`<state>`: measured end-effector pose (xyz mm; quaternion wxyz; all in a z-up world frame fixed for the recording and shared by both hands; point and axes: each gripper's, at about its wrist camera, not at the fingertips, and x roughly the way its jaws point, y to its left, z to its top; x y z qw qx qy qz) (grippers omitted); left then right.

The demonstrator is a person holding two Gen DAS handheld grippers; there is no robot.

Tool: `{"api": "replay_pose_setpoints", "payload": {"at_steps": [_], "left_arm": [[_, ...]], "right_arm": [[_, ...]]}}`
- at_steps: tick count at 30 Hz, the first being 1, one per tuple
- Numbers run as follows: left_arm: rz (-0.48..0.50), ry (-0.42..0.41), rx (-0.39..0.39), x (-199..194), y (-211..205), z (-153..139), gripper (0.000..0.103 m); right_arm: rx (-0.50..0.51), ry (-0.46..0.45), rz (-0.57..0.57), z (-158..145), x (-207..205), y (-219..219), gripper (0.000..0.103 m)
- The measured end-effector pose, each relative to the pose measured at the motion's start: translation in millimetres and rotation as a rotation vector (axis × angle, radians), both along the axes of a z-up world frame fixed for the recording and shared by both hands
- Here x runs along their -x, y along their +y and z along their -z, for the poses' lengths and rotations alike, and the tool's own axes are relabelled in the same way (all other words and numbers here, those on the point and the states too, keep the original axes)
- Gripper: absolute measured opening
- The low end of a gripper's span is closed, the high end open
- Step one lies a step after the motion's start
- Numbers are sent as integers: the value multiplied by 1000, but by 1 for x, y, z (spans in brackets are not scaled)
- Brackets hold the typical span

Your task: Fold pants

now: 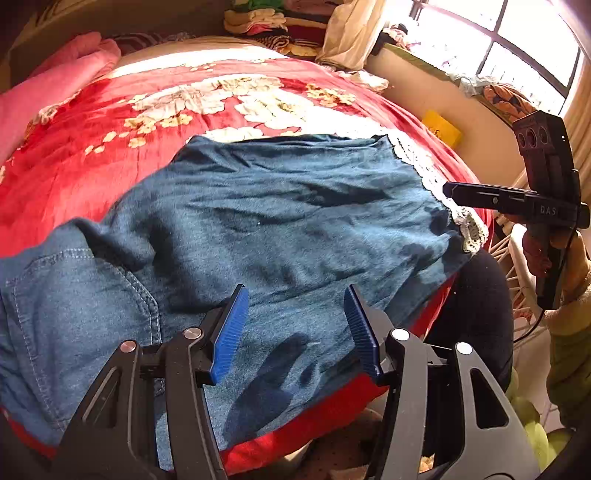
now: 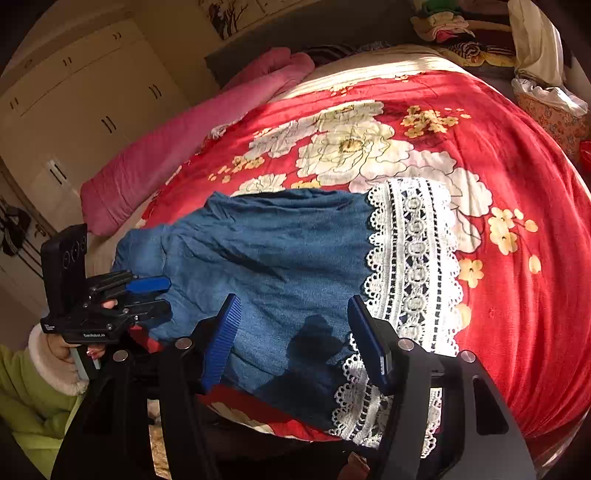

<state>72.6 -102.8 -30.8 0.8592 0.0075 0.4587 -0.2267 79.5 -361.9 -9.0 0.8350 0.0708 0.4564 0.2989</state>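
Pants (image 1: pixel 280 221) lying folded on red blanket (image 1: pixel 110 155) near bed edge. My left gripper (image 1: pixel 293 332) and right gripper (image 2: pixel 293 339) both hovering jaws apart, nothing between. Right view alone showing wardrobe (image 2: pixel 74 103); left view alone showing window (image 1: pixel 517 40). One pink quilt (image 2: pixel 177 140) sitting beyond.

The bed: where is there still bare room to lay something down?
The red blanket lies bare beyond the pants and right of their lace hem. It is crowded near the pink quilt and the clothes pile at the far end.
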Motion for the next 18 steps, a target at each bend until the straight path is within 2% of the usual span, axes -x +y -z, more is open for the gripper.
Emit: {"api": "replay_pose_setpoints", "payload": {"at_steps": [2,4,9,11,13,15,18], "left_arm": [[-12,9,-28,-1,2,8,57],[-19,24,-38,-3,6,16,57],[-23,33,-24,-5,6,18,60],[-14,40,28,-8,9,6,62],[-11,-3,74,-14,14,-12,66],[-30,-50,47,-28,18,-26,71],[-60,-76,8,-57,23,-35,71]], "right_arm": [[71,32,11,17,-1,1,59],[65,22,11,26,2,-4,59],[133,-31,-26,21,9,6,60],[81,-51,-23,7,9,-1,61],[29,-101,23,-10,0,-15,67],[13,-98,102,-17,-19,-33,70],[-22,-44,180,-12,-52,-56,70]]}}
